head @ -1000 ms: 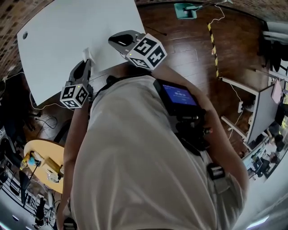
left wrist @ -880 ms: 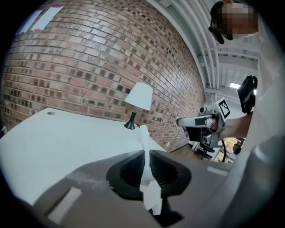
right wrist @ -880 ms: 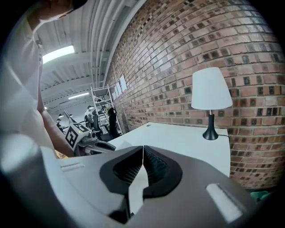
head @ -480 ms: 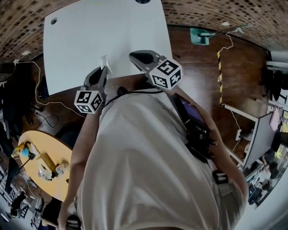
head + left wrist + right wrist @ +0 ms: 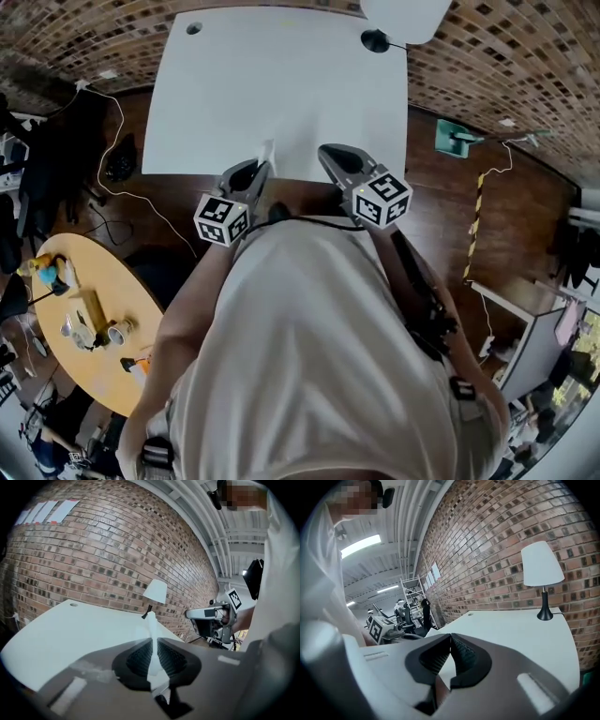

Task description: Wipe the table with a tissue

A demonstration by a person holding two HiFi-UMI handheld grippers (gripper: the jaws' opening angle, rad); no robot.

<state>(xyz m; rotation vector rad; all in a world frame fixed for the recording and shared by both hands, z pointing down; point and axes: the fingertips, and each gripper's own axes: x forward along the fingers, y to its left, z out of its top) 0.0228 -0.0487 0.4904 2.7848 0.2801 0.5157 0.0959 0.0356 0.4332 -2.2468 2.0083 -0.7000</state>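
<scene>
Head view from above a person's shoulders: the left tongs (image 5: 259, 170) pinch a white tissue (image 5: 269, 152) upright at the near edge of the white desk (image 5: 281, 84). Beside them, the right tongs (image 5: 330, 155) are pressed together, empty.

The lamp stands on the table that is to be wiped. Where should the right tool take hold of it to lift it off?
Grip the lamp by its thin black stem, between the wide shade and the round base. Come in level from the near side, jaws either side of the upright stem; the shade looks too wide. The right tool is shut and empty, so open it first.
</scene>
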